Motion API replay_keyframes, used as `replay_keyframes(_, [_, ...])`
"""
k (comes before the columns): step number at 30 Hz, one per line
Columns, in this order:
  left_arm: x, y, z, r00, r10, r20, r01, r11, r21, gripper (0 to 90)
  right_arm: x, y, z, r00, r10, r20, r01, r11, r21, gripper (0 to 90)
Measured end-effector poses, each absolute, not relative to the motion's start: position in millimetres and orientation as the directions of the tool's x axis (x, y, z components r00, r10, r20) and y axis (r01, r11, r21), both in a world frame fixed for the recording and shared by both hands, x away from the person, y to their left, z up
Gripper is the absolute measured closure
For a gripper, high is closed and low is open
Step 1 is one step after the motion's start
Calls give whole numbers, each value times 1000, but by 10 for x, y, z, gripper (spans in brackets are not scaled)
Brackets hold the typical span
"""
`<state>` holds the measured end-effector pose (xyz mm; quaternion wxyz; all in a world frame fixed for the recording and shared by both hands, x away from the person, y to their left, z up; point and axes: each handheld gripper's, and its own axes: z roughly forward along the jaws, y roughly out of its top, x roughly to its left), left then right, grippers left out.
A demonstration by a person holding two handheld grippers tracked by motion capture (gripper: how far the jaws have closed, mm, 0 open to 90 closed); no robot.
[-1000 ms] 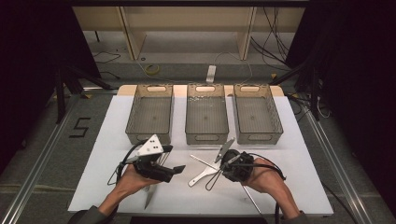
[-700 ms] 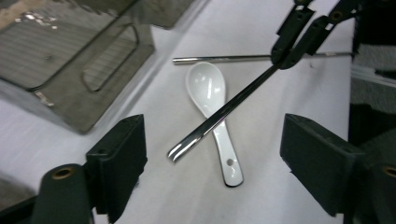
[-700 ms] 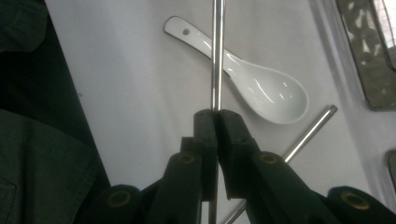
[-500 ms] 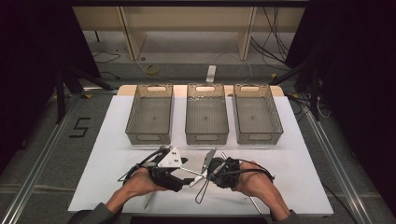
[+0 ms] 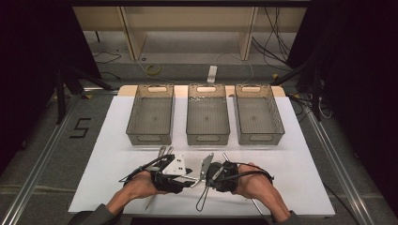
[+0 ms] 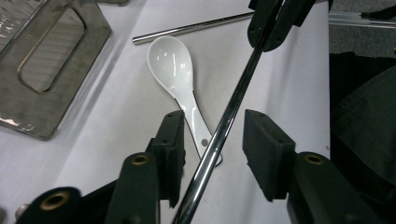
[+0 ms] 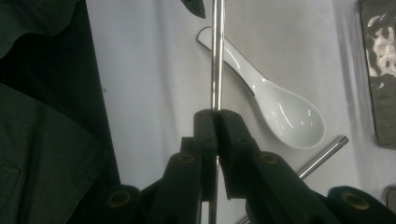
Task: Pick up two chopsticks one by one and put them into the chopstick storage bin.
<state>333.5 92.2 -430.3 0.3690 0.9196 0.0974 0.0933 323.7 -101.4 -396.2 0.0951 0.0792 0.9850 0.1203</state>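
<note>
Two hand-held grippers work close together at the near edge of the white tabletop (image 5: 112, 140), one in each of the person's hands. The right hand-held gripper (image 7: 216, 114) has its two black jaws pressed tight on one long polished metal rod (image 7: 217, 56), which runs straight ahead from its tips. That same rod (image 6: 224, 126) passes slantwise through the gap of the left hand-held gripper (image 6: 212, 140), whose jaws stand wide apart on either side of it without clamping it; whether either pad brushes it cannot be told. Just beyond and beneath the left hand-held gripper's jaws lies one white ceramic soup spoon (image 6: 180, 79), flat on the tabletop, its handle end tucked under the rod and its bowl pointing away. A second thin metal rod (image 6: 191, 28) lies on the tabletop past the spoon's bowl, just beside it. In the high view the left hand-held gripper (image 5: 185, 177) and the right hand-held gripper (image 5: 209, 173) nearly meet. Well ahead of both stand three grey translucent plastic bins (image 5: 206, 136) in a row, side by side; nothing can be made out inside them.
</note>
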Motion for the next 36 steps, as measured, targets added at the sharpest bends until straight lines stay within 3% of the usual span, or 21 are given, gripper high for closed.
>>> replay_keyframes(11, [3278, 897, -4335, 984, 142, 109, 39, -763, 645, 769, 3204, -1008, -3986, -980, 94, -176, 52, 972, 227, 860])
replay_keyframes(16, [3242, 892, -4316, 990, 103, 99, 14, -762, 648, 832, 3249, -1052, -3974, -980, 116, -162, 74, 966, 248, 802])
replay_keyframes(20, [3291, 946, -4317, 982, 155, 108, 46, -753, 657, 833, 3309, -1150, -3870, -964, 215, -155, 157, 935, 318, 551])
replay_keyframes(22, [3331, 983, -4305, 973, 200, 111, 77, -743, 665, 833, 3325, -1207, -3801, -945, 291, -151, 214, 896, 388, 484])
replay_keyframes(28, [3418, 1100, -4233, 933, 340, 121, 161, -692, 703, 833, 3357, -1371, -3752, -892, 432, -132, 321, 811, 489, 389])
replay_keyframes(36, [3514, 1262, -4160, 883, 463, 80, 256, -617, 744, 833, 3394, -1549, -3859, -844, 531, -79, 432, 759, 487, 330])
